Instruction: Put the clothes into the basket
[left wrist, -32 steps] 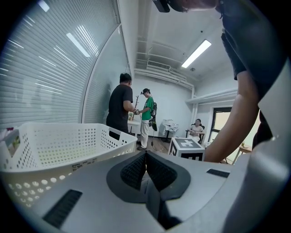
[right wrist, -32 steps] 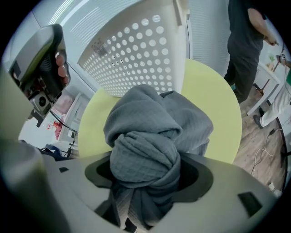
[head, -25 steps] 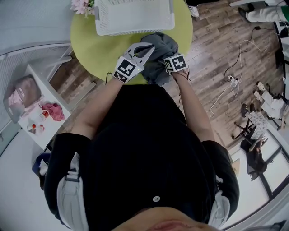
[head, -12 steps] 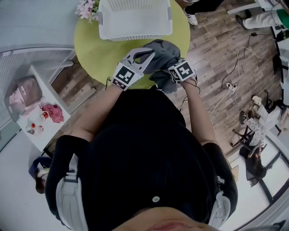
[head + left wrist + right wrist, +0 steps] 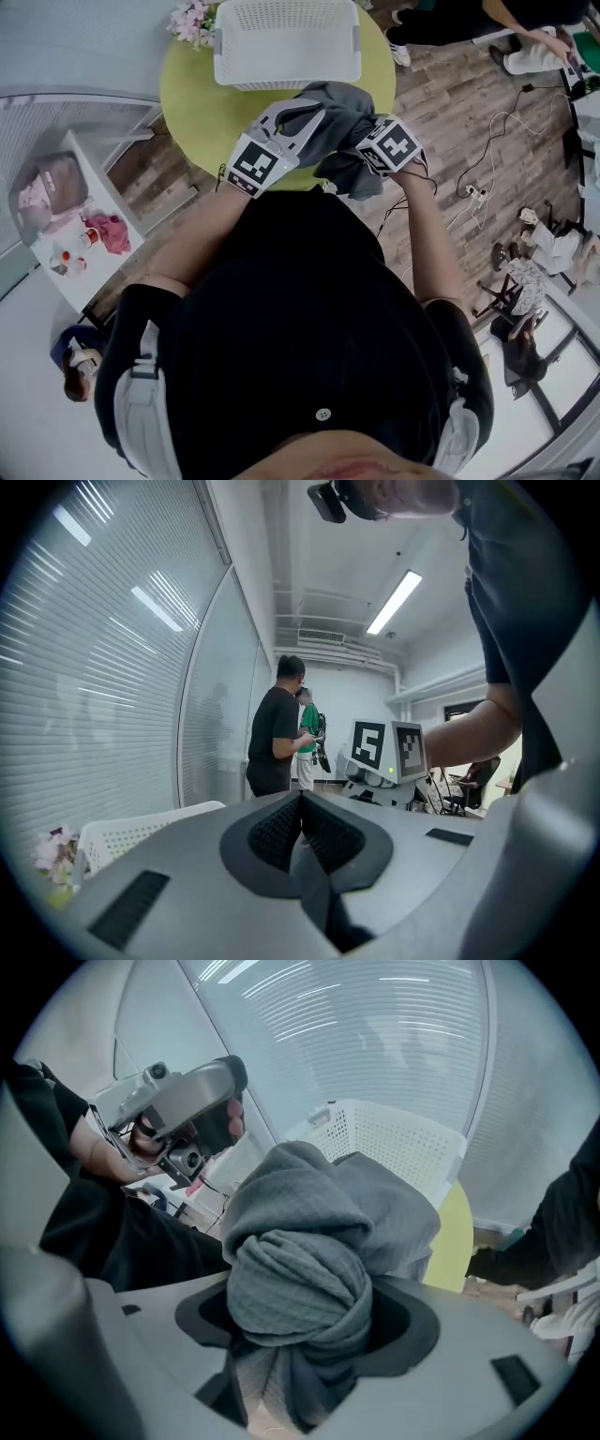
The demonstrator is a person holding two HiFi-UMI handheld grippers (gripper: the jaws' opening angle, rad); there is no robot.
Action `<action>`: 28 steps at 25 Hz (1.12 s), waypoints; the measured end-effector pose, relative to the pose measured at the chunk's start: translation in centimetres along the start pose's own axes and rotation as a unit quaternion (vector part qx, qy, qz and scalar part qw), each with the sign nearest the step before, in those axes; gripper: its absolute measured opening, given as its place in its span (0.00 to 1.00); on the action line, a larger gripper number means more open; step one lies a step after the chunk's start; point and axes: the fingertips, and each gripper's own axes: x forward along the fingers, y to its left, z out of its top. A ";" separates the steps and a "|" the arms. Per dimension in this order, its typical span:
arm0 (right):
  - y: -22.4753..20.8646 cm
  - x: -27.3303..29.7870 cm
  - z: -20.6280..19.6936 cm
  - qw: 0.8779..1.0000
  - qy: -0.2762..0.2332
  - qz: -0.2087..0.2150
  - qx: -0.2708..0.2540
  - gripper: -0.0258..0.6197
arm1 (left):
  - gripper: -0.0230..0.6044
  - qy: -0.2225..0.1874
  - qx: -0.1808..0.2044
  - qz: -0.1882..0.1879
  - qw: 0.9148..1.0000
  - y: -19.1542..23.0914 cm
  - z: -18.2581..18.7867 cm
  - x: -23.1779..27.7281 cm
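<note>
My right tool [image 5: 300,1321] grips a bunched wad of the grey clothes [image 5: 333,117]. My left tool [image 5: 302,817] pinches a thin edge. The bundle hangs between them, with the white basket [image 5: 286,70] just beyond on the table [image 5: 202,98].

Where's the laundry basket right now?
Head view, top centre: the white basket sits at the far side of the green table, flowers at its left, just beyond the grey garment.

No words, numbers or brand names could be read anywhere. The only printed marks were black-and-white square patterns on the left cube [image 5: 255,165] of the left gripper [image 5: 310,102] and the right cube [image 5: 389,145] of the right gripper [image 5: 305,1326].
</note>
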 end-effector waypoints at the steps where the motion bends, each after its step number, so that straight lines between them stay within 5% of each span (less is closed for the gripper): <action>1: 0.1 -0.6 0.5 1.000 0.002 -0.001 -0.010 0.59 | 0.05 0.000 0.001 0.001 1.000 0.1 0.5 -0.2; 11: -0.6 -5.8 6.6 0.993 0.014 -0.026 -0.113 0.59 | 0.05 -0.021 0.012 0.035 0.999 2.9 5.4 -2.3; 28: -4.5 -8.0 17.0 0.964 0.054 -0.064 -0.252 0.59 | 0.05 -0.040 0.019 0.092 0.995 9.2 7.9 -4.7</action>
